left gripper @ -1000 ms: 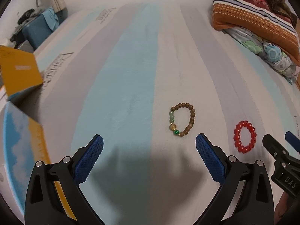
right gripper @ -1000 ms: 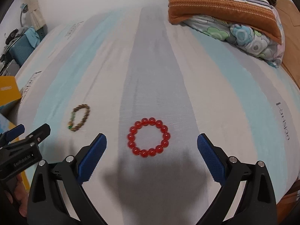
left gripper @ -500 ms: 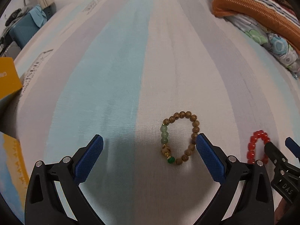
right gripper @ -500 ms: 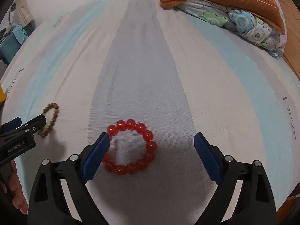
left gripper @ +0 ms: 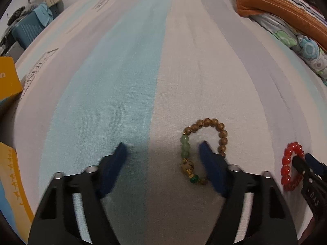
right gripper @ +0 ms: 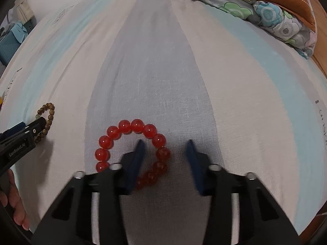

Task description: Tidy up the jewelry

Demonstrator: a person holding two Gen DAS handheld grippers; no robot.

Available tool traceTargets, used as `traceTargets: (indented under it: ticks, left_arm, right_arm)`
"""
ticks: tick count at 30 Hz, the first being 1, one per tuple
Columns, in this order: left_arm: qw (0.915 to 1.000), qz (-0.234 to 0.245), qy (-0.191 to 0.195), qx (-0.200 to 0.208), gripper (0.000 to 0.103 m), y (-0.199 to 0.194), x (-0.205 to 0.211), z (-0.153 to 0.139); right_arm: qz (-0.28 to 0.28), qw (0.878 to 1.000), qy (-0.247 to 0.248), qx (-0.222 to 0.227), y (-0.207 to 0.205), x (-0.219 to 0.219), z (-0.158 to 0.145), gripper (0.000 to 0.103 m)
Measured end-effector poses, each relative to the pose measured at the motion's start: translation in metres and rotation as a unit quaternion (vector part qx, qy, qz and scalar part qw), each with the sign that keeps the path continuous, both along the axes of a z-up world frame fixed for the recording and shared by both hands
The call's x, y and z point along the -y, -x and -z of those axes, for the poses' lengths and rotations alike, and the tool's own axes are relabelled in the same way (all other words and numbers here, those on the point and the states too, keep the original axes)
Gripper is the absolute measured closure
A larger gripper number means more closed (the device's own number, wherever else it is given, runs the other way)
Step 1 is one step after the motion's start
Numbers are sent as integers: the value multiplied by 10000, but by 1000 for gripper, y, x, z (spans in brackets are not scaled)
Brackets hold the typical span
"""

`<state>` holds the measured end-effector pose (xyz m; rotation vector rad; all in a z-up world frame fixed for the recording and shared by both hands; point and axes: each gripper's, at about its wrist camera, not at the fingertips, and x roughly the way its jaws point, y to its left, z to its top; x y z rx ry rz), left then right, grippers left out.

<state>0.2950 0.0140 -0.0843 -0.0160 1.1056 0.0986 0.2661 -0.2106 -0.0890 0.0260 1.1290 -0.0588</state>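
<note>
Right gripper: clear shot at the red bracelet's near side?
Probably yes. The right gripper, jaws just closing, has one finger inside the red bracelet and one outside; nothing else lies between them.

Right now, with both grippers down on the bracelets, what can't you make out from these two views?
- Right wrist view: the right gripper, whose jaws have just been closing, hides part of the red bracelet; grip unconfirmed.
- Left wrist view: the left gripper, also just closing, has one blurred finger inside the wooden bracelet; contact unclear.
- Left wrist view: the yellow box is cut off by the edge; its print is unreadable.
</note>
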Motion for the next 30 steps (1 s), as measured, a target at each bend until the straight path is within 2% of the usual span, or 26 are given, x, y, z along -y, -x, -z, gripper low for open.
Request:
traceTargets:
  ticks: [1,2,3,4,5,15,24,30]
  left_arm:
    - [10000,27,12,-4,50,1,1,-1]
    - [10000,45,-13,-3,64,2,2,-2]
    - [10000,48,-70,2,82,4,1,-3]
    - [9999,47,-157,-2,90,4,1,-2]
    - [9998,50,-166,4,92,4,0,-3]
    - [9998,67,177,-10,93,13,-8,-17]
    - [9996,112,228,99,93,32,-9,-36]
    - [9992,181,241,248,93,47,-10,-55]
  right_arm:
    - [14,10000,-6,-9,0,0,-1,80]
    - [25,10000,-31,-18,-1,1,-1,84]
    - [53,10000,-52,-31,0,1,-1,86]
    - [78,10000,-42,-32,2,0,-1,88]
    - [94,9999,-46,-29,2,0,-2,88]
    - [66,9996,-259,101,13,-5,-21,90]
    - [-89,9989,-348,306,26,-19,-44,90]
    - [-221,9965,-659,471,37,-27,-64,90]
